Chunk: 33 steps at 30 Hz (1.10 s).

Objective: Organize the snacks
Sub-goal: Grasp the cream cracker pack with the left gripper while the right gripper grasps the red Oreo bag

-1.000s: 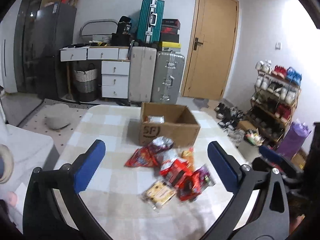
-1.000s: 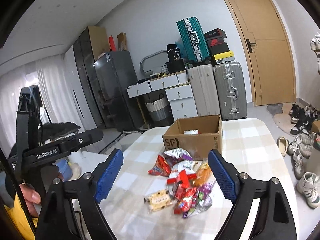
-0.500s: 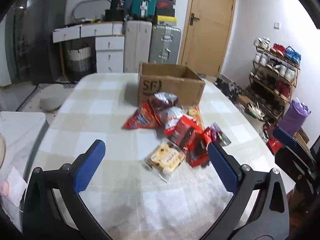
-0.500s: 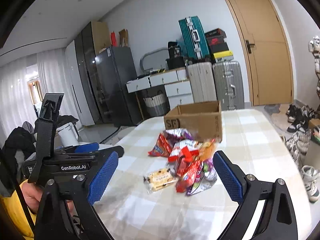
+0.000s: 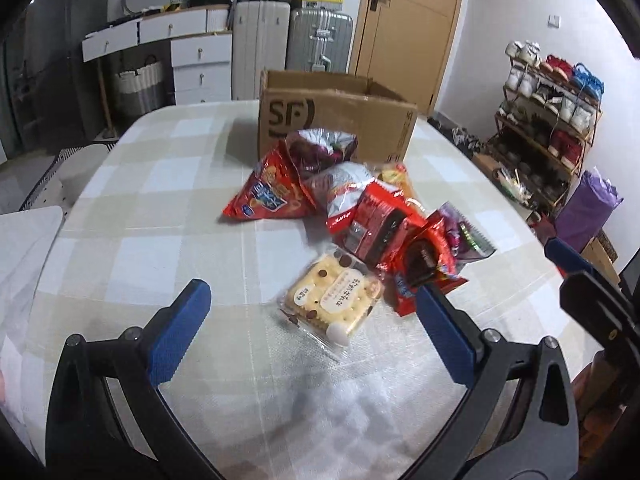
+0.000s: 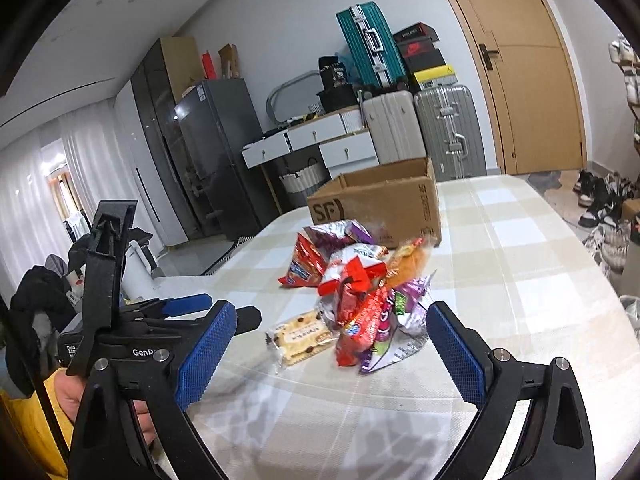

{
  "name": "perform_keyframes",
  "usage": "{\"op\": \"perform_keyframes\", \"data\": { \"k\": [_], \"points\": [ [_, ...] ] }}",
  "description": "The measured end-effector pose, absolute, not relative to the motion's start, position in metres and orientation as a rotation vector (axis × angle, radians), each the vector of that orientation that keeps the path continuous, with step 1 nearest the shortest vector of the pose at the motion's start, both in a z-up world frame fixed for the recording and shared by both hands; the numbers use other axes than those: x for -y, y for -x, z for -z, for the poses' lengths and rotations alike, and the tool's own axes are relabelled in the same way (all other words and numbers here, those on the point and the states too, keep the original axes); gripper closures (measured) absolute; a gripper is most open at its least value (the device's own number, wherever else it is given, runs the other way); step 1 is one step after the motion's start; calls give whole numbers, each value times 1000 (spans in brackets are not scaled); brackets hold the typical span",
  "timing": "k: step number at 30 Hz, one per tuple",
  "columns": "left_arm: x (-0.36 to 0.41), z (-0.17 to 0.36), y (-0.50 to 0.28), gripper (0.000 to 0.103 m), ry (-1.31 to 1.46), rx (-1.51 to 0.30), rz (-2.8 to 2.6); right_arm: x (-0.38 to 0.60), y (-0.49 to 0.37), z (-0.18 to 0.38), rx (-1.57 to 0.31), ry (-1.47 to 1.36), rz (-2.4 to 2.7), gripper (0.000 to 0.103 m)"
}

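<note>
- Two grippers over a checked tablecloth (image 5: 168, 216), both with blue pads spread wide, nothing between them.
- Left gripper (image 5: 310, 312): released, tilted down at the near edge of the snack pile, above the cloth; no contact visible.
- Right gripper (image 6: 326, 350): released as well, jaws wide, empty, aimed toward the same pile from the other side; also seen at the right edge of the left wrist view.
- Snack pile (image 5: 360, 216) heaped mid-table, just in front of an open cardboard box (image 5: 336, 114) marked "SF".
- Nearest to the left gripper: clear-wrapped biscuit pack (image 5: 334, 294), pale yellow with dark chips, flat on the cloth, touching the red packets beside it.
- Red chip bag (image 5: 266, 196) at the pile's left edge, leaning on a purple-silver bag (image 5: 324, 148) close against the box front.
- Red wrappers (image 5: 384, 224) stacked in the middle, a purple foil packet (image 5: 464, 236) on the right edge, an orange packet (image 6: 408, 260) behind them.
- Box contents hidden from both views.
- Beyond the table: suitcases (image 5: 320, 40), white drawers, a wooden door (image 5: 408, 20), a shoe rack (image 5: 548, 120).
- Hand (image 6: 76, 396) with a yellow sleeve gripping the left tool's handle, low left in the right wrist view.
</note>
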<state>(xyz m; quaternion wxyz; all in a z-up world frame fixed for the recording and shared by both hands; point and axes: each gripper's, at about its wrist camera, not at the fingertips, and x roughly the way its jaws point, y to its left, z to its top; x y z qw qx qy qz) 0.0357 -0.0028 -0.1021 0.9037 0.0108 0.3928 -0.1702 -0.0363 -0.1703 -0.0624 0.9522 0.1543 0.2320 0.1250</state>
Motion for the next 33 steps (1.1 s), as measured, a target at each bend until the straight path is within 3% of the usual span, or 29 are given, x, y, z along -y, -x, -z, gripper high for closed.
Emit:
{"op": "perform_keyframes", "data": {
  "k": [14, 17, 21, 33],
  "points": [
    [51, 165, -107, 1, -176, -979, 419, 193, -6, 99, -549, -407, -294, 6],
    [57, 173, -118, 10, -178, -1005, 432, 199, -10, 104, -568, -442, -298, 6],
    [67, 172, -121, 43, -215, -978, 470, 205, -14, 108, -582, -485, -303, 6],
    [43, 147, -119, 44, -130, -959, 464, 190, -18, 106, -609, -441, -340, 6]
  ]
}}
